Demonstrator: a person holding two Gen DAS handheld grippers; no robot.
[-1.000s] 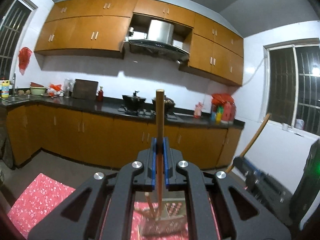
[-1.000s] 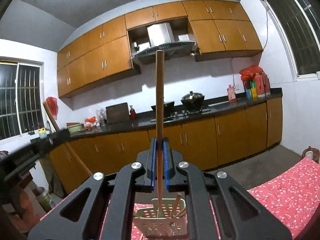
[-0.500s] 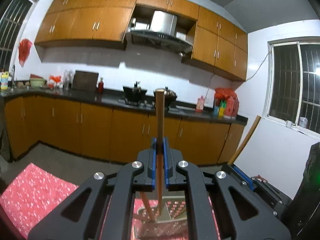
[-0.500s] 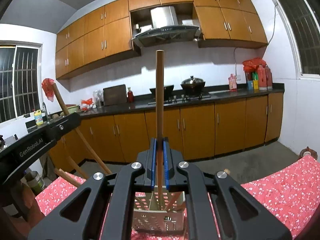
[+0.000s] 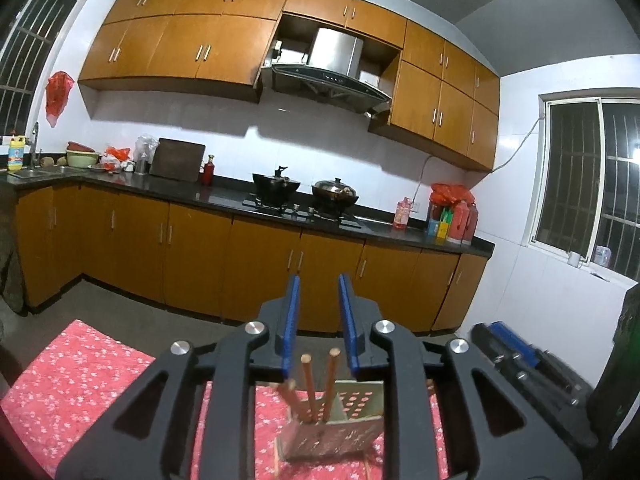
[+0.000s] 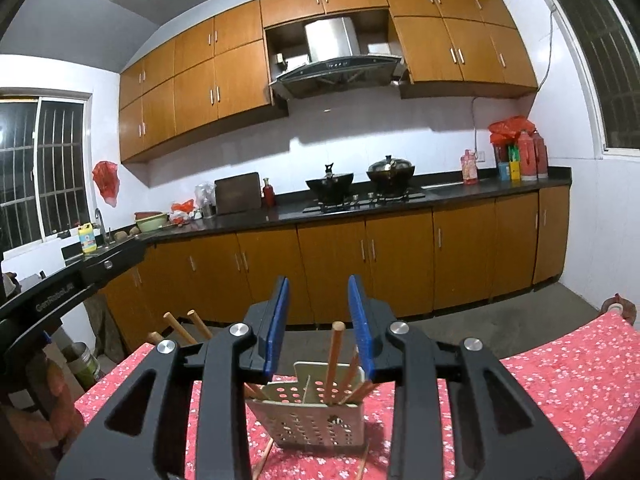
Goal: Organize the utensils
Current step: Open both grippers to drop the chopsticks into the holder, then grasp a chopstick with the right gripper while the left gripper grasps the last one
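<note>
Chopsticks dropped from opening claws into holder

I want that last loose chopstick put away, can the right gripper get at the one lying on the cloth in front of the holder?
Probably yes: the right gripper, jaws opening and empty, faces that chopstick, bare on the cloth.

holder: pale perforated box, upright, stood below and just beyond the jaws
chopsticks: wooden sticks, stood leaning inside holder, tips below jaw gap
</note>
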